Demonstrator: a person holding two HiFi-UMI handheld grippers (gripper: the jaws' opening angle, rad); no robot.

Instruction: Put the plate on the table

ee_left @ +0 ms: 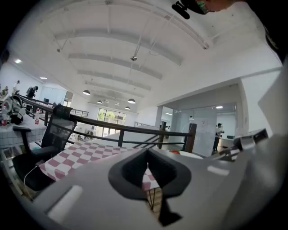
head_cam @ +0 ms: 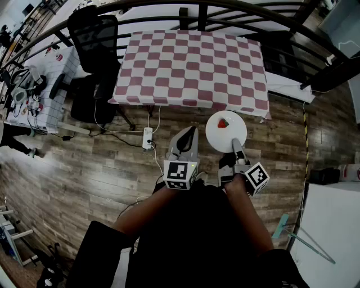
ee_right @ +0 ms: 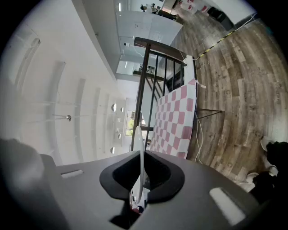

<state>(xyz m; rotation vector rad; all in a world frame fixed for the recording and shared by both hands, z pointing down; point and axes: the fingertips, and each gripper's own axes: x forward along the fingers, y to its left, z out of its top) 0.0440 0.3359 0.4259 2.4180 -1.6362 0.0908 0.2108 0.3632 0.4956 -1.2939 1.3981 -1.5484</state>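
Observation:
A round white plate (head_cam: 226, 135) with a small red piece of food (head_cam: 223, 123) on it hangs level over the wooden floor, just short of the near edge of the table with the red-and-white checked cloth (head_cam: 191, 67). My right gripper (head_cam: 237, 145) is shut on the plate's near rim. In the right gripper view the plate (ee_right: 141, 148) shows edge-on, pinched between the jaws of the right gripper (ee_right: 141, 157). My left gripper (head_cam: 190, 131) is beside it on the left, shut and empty. The left gripper (ee_left: 147, 162) points toward the table (ee_left: 85, 155).
A black office chair (head_cam: 93, 39) stands at the table's left. A white power strip (head_cam: 148, 138) and cables lie on the floor near the table's front. A dark railing (head_cam: 225, 8) curves behind the table. A cluttered white desk (head_cam: 39, 84) stands at the far left.

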